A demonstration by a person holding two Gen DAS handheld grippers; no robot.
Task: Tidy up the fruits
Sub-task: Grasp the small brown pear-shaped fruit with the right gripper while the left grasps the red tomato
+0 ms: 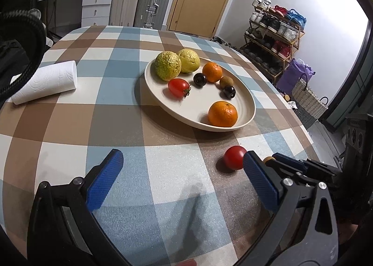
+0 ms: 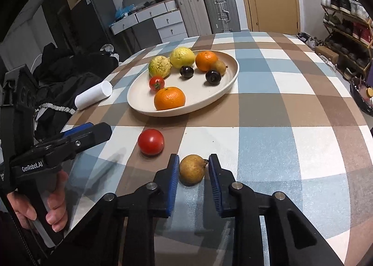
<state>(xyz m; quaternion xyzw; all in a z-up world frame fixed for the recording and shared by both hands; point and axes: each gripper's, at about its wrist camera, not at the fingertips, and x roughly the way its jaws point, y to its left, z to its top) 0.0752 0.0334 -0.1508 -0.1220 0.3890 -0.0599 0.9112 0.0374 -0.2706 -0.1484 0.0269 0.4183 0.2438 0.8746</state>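
Right gripper (image 2: 194,168) narrow around a small brown fruit (image 2: 192,169) near the table's (image 2: 291,102) front edge, red tomato (image 2: 151,141) just beside, left gripper (image 1: 181,179) wide, empty, plate (image 2: 223,88) of fruit mid-table

lived-in home, shoe rack (image 1: 275,35), suitcases (image 1: 152,4), drawers (image 1: 95,5), checked dining table (image 1: 116,114)

The left gripper (image 1: 181,177) hovers low over the near left, its blue-padded jaws spread wide with nothing between them. A hand (image 2: 50,205) wraps its handle from below, fingers (image 2: 57,198) curled round the grip. To its right, the right gripper (image 2: 194,173) sits low and near, jaws partly closed, pads on either side of a small brown fruit (image 2: 192,169).
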